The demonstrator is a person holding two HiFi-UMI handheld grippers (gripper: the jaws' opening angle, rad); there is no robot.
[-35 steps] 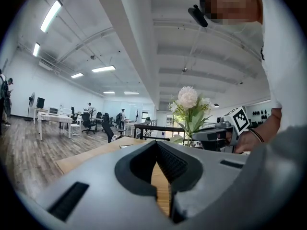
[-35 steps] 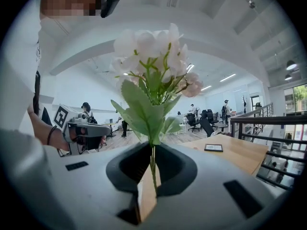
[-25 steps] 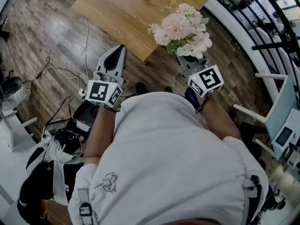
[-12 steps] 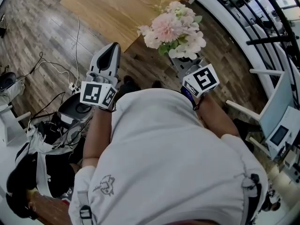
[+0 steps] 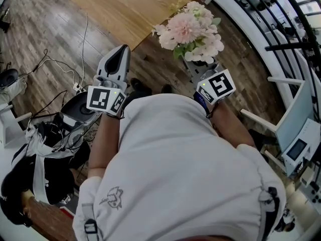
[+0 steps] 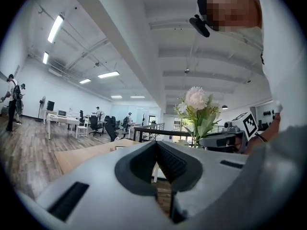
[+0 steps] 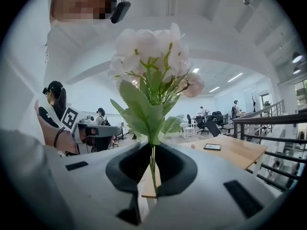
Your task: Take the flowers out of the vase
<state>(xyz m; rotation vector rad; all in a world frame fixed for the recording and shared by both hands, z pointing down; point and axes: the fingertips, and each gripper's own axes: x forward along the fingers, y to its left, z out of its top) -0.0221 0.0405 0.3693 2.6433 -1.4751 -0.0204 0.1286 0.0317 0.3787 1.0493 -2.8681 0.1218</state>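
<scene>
One table beyond flowers — cables nearby

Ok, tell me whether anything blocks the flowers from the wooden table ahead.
Nothing visible does. The right gripper is shut on the stem of the flowers, and only open air lies between them and the near edge of the wooden table. The left gripper, shut and empty, is off to the side.

1. A light wooden counter stands on a dark plank floor.
2. Cables trail over the floor near a round black device.
3. A black railing curves along the upper right.
4. A small screen sits at the right edge.
5. Distant desks and office chairs stand under ceiling strip lights.
</scene>
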